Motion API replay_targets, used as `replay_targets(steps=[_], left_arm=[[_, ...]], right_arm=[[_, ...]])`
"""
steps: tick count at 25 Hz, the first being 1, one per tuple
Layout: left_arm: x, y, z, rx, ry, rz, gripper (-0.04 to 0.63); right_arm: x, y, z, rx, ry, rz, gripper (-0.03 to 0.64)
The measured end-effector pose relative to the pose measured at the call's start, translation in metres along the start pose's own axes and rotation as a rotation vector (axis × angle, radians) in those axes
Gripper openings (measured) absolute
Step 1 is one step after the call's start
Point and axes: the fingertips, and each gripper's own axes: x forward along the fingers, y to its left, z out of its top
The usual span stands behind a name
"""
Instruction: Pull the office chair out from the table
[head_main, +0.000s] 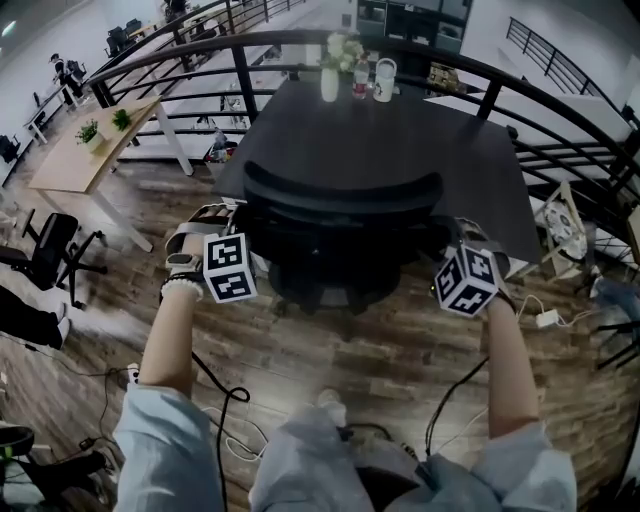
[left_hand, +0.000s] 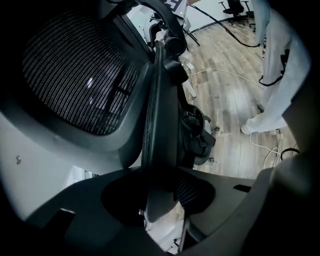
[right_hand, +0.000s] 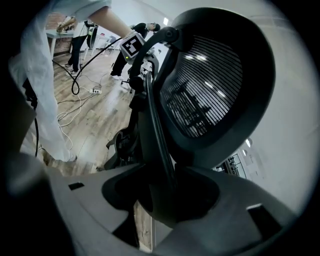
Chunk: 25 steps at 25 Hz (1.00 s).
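Note:
A black office chair (head_main: 340, 200) with a mesh back stands against the near edge of the dark table (head_main: 400, 140). My left gripper (head_main: 232, 212) is at the left edge of the chair back and my right gripper (head_main: 452, 230) at the right edge. In the left gripper view the back's rim (left_hand: 160, 125) runs down between the jaws of the left gripper (left_hand: 157, 200), which are closed on it. In the right gripper view the right gripper (right_hand: 160, 200) grips the other rim (right_hand: 157, 130) beside the mesh (right_hand: 210, 85). The seat is hidden under the backrest.
A vase of flowers (head_main: 335, 65) and a white cup (head_main: 385, 80) stand at the table's far edge, with a curved railing (head_main: 250, 70) behind. A wooden desk (head_main: 90, 150) and another chair (head_main: 50, 250) are at the left. Cables (head_main: 230, 400) lie on the wood floor.

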Motion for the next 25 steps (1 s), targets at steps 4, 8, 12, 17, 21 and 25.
replay_targets(steps=[4, 8, 12, 17, 21, 25], left_arm=[[-0.02, -0.02, 0.009, -0.02, 0.0, 0.005, 0.16], [-0.041, -0.039, 0.016, -0.037, 0.004, 0.008, 0.161], [-0.059, -0.057, 0.021, -0.056, 0.025, 0.009, 0.161], [-0.083, -0.08, 0.037, -0.071, 0.026, 0.013, 0.161], [-0.106, -0.104, 0.05, -0.079, 0.011, 0.014, 0.161], [-0.126, -0.122, 0.059, -0.092, 0.012, 0.018, 0.16]], right_arm=[[-0.016, 0.014, -0.006, -0.001, -0.002, 0.004, 0.196], [-0.032, 0.026, -0.009, -0.003, -0.013, 0.013, 0.198], [-0.048, 0.04, -0.011, -0.011, -0.025, 0.013, 0.199], [-0.066, 0.053, -0.022, -0.005, -0.023, 0.02, 0.201], [-0.083, 0.064, -0.03, 0.0, -0.028, 0.019, 0.207], [-0.098, 0.076, -0.034, -0.004, -0.032, 0.021, 0.21]])
